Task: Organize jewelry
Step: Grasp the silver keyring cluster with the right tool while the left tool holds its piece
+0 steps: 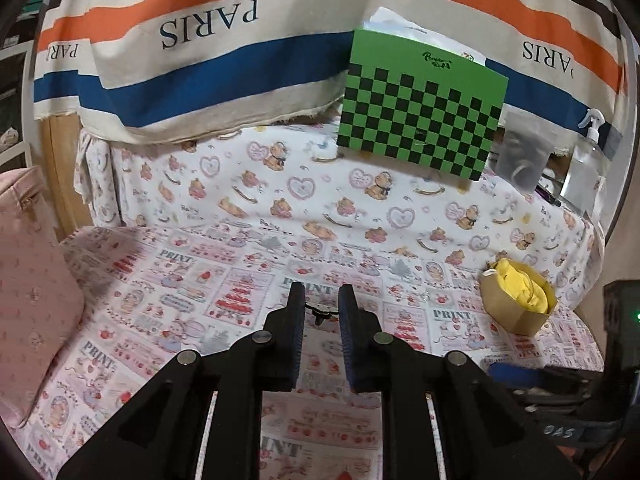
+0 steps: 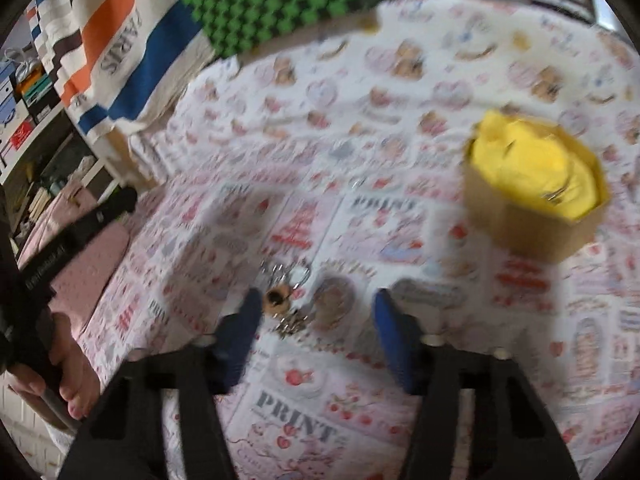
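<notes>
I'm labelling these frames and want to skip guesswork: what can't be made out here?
- Left wrist view: the small dark piece between the left gripper fingers is too small to identify.
- Right wrist view: motion blur smears the jewelry pile ahead of the right gripper.
- Cardboard box: yellow cloth hides its contents.

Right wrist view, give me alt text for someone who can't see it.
A blurred fisheye view looks down along the right gripper, jaws spread over a small heap of jewelry lying on a pink printed tablecloth, the pads not pressing it. A cardboard box stuffed with yellow cloth sits to the upper right, a green checkered board behind.
</notes>
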The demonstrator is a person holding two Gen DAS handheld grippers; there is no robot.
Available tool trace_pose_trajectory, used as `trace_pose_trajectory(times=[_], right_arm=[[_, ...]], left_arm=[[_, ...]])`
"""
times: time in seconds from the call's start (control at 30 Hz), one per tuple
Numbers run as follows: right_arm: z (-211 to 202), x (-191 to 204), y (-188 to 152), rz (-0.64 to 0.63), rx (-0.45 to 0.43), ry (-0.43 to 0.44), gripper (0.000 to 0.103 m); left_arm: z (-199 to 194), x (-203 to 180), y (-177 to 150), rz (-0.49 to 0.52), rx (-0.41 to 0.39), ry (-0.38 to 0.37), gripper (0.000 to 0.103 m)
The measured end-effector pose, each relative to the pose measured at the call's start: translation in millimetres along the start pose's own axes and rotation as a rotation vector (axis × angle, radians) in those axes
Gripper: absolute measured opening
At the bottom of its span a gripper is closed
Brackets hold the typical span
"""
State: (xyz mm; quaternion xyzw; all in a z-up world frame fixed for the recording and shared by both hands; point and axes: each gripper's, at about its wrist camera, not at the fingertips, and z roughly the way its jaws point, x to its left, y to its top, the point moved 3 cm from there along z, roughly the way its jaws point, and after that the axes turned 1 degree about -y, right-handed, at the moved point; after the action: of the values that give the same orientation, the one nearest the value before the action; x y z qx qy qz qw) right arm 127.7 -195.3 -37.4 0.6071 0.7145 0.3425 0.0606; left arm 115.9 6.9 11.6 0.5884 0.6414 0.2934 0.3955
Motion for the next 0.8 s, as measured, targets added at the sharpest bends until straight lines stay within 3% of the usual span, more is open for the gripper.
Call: trace_pose_trajectory(times=[0.07,0.3,0.47,0.8], right_arm=[[5,3,-3,-0.007,0.018,0.015,0.032],[11,7,-3,-0.024,0.016,0.030,0.022],[13,11,-1,-0.036,0.022,0.054,0.012],[14,19,-4,-0.072,0.021,0.050,0.012]], left_arm=[[-1,-1,0,0.008,-0.005,0.009,0.016],[4,-5,-2,0.011,0.030,-0.027,0.016],[3,-8,-3,0.029,0.019,-0.002,0.016],[4,-7,-3,0.028,0.022,0.002,0.016]])
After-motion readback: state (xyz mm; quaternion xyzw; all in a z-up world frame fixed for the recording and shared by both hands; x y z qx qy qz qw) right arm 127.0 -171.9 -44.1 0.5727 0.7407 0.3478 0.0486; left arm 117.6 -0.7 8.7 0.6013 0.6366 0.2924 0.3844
